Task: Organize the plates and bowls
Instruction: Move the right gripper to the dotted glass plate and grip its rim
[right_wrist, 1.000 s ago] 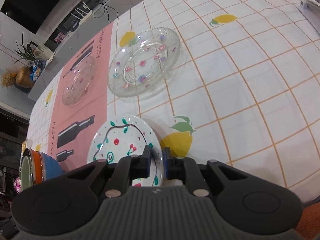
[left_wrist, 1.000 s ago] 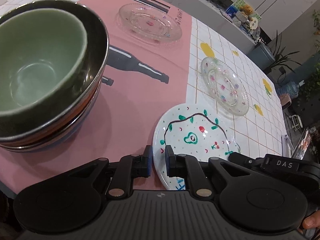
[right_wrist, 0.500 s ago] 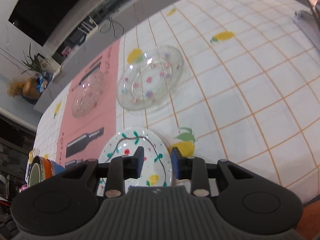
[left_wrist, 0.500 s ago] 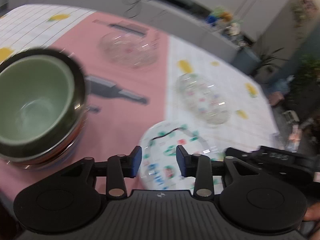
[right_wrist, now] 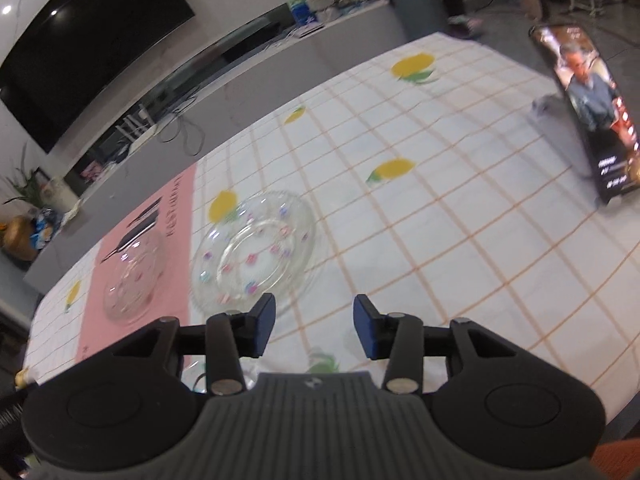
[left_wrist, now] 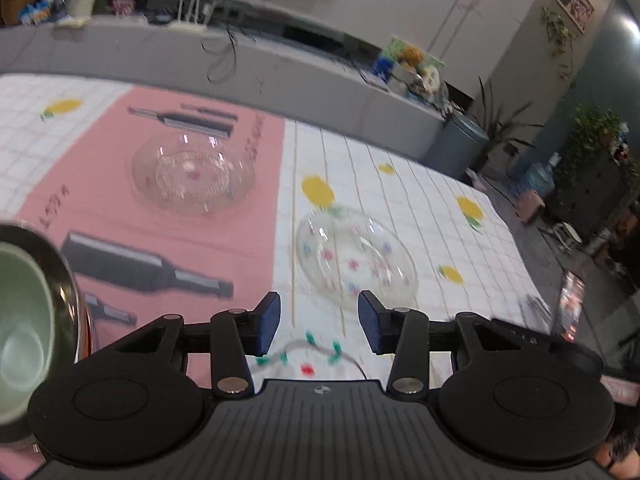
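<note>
Two grippers, left point(left_wrist: 319, 322) and right point(right_wrist: 315, 326), jaws just opening, about half apart, gripping nothing. Painted white plate point(left_wrist: 308, 360) low center, under left jaws; clear glass plates point(left_wrist: 356, 258) point(left_wrist: 192, 174) mid-frame. Stacked bowls point(left_wrist: 28, 320) at left edge.

Both fisheye views sit just behind their own fingers, looking forward and slanting down over the worktop point(left_wrist: 432, 184) from close above. The left wrist view faces across the pink strip point(left_wrist: 100, 184) toward a grey ledge, with stacked bowls point(left_wrist: 28, 320) at its left edge. The right wrist view looks over the checked cloth toward a wall screen point(right_wrist: 92, 48). Both share the two clear plates, the nearer plate point(left_wrist: 356, 256) point(right_wrist: 256, 248) and the farther plate point(left_wrist: 192, 176) point(right_wrist: 134, 276).
</note>
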A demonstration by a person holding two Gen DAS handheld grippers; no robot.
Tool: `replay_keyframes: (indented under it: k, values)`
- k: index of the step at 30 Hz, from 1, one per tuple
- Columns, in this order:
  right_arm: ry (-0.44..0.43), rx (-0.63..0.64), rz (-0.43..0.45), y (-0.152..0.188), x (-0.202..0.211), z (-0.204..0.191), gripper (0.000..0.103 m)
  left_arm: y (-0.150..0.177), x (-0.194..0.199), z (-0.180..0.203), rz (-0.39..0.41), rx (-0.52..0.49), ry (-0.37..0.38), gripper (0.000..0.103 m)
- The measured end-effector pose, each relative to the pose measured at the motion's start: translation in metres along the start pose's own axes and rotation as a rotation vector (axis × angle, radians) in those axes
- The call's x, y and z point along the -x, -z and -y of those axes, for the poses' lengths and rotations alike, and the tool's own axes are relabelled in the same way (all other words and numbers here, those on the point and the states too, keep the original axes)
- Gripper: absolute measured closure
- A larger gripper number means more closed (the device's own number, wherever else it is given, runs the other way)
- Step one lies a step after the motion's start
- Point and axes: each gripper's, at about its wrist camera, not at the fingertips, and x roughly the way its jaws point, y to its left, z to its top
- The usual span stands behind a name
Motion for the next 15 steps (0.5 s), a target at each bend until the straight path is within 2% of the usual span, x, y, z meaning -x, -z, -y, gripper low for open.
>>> replay_keyframes:
  k: [2, 7, 15]
  values:
    - [0.036, 0.022, 0.006, -0.005, -0.006, -0.004, 0.058, -0.005, -0.007, 0.004, 0.014, -0.018, -0.023, 0.053]
    - [0.053, 0.028, 0.043, -0.020, -0.023, -0.010, 0.058, -0.017, -0.024, 0.007, 0.010, -0.019, -0.030, 0.053]
    - [0.028, -0.046, -0.030, -0.042, -0.051, -0.004, 0.058, -0.029, -0.066, -0.007, -0.081, 0.084, 0.033, 0.051]
